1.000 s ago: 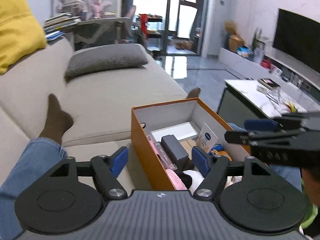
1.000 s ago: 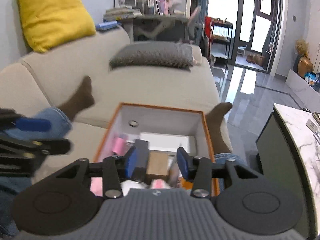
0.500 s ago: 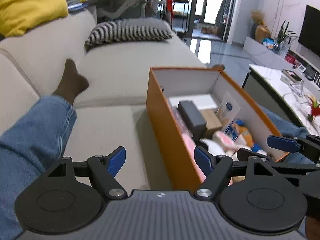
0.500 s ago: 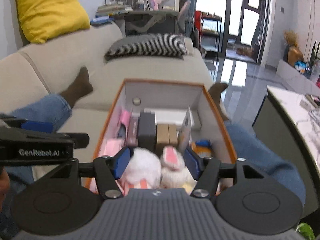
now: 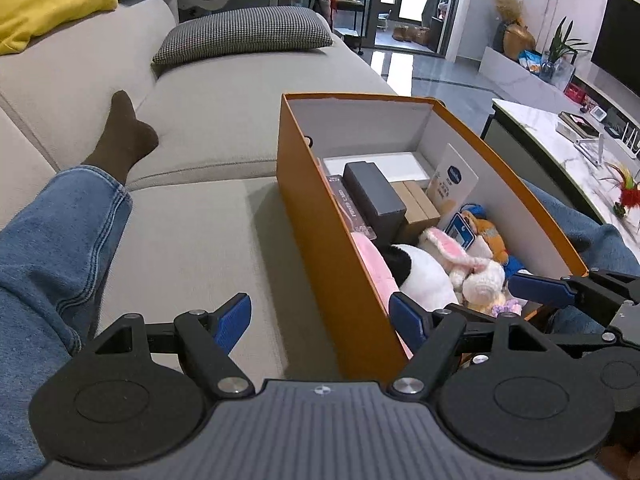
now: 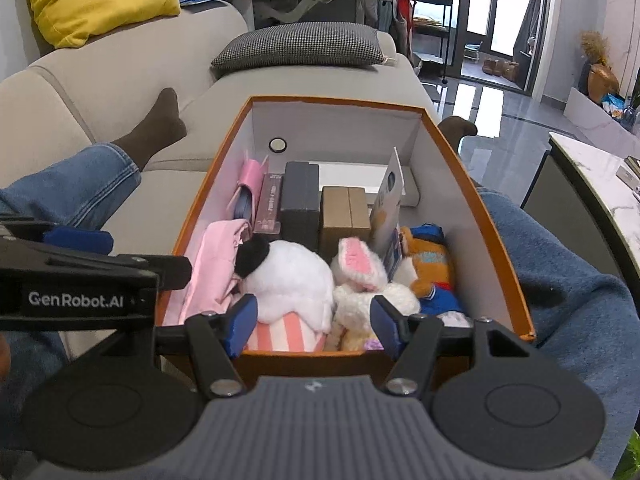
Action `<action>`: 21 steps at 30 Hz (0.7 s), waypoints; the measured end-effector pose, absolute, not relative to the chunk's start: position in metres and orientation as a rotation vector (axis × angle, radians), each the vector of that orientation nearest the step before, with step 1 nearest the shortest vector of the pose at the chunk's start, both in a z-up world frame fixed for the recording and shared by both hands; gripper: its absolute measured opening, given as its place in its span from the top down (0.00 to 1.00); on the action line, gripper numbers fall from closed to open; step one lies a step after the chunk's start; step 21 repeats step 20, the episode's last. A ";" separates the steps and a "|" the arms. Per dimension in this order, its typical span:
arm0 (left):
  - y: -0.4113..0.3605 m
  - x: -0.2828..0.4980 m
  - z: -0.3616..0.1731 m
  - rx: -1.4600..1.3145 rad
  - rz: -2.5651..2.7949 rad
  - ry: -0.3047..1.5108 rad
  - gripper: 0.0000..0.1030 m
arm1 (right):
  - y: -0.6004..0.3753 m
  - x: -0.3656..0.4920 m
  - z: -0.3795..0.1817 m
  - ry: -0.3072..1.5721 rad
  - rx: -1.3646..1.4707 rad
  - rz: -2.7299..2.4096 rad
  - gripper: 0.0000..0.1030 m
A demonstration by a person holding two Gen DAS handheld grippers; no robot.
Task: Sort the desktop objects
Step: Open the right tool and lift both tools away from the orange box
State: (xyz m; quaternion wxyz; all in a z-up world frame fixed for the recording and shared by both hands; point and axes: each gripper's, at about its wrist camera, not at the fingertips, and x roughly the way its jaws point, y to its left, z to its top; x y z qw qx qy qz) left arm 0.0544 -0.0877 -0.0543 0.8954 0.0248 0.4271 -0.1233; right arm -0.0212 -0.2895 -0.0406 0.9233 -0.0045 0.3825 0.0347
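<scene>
One orange box point(image 6: 496, 248) with three plush toys point(image 6: 292, 276); left claw point(image 5: 320, 322) and right claw point(image 6: 312, 326) both gape empty

A beige sofa point(image 5: 224, 120) with a houndstooth cushion point(image 5: 244, 32) faces glossy grey floor point(image 6: 492, 116) and bright glass doors point(image 6: 504, 4).

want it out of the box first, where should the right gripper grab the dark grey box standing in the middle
Grip the dark grey box by its top end from above, pads on its two narrow long sides. It stands upright, wedged between the maroon box and brown boxes, so only its top is exposed.
</scene>
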 end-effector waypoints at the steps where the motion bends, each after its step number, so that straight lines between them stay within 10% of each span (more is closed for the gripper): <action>1: -0.088 0.054 -0.054 0.053 -0.256 0.886 0.13 | -0.289 -0.021 -0.041 0.789 -0.008 0.072 0.37; 21: -0.089 0.054 -0.054 0.064 -0.269 0.885 0.13 | -0.286 -0.022 -0.042 0.791 -0.018 0.083 0.37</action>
